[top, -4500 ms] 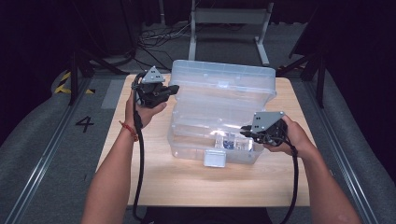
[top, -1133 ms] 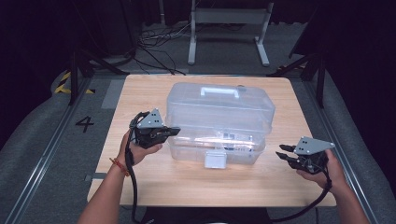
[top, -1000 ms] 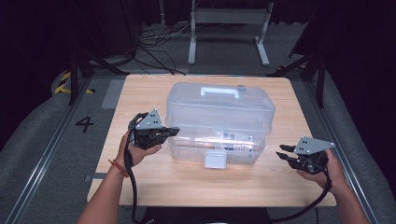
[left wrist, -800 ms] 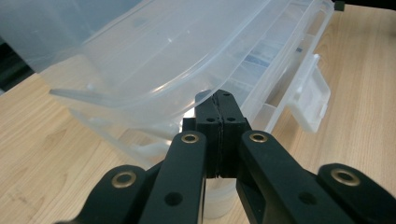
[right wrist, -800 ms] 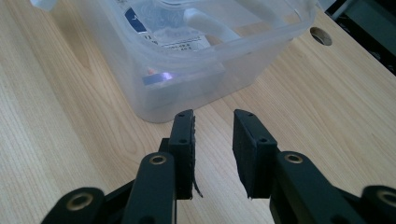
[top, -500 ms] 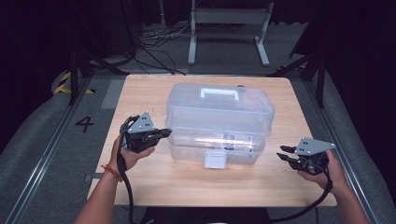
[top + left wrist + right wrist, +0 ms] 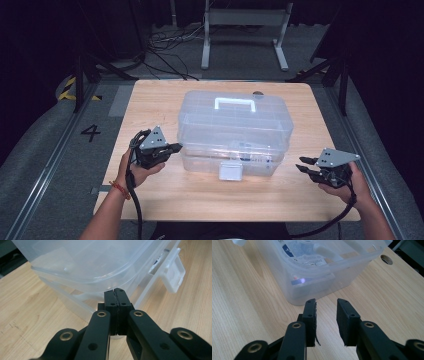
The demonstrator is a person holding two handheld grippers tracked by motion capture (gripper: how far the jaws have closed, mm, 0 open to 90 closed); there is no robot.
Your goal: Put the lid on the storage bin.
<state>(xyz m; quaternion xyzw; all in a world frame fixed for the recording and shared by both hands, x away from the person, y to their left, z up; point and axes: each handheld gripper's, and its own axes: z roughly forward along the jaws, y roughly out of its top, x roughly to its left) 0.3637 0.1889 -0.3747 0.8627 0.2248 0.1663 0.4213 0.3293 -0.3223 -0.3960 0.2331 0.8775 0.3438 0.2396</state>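
A clear plastic storage box with a white handle on its closed lid and a white front latch stands mid-table. My left gripper is shut with nothing in it, its tips just short of the box's left end, right under the lid's rim. My right gripper is open and empty, a short way off the box's right front corner. Packets and a printed label show through the wall.
The wooden table has bare room on both sides of the box and along its front edge. A small round hole sits behind the box. Grey floor, cables and a metal stand lie beyond.
The lid stood raised and now lies closed. Both hands have drawn back from the box. Over the last second the left gripper slid slightly toward the table's front edge; the right one stayed put.
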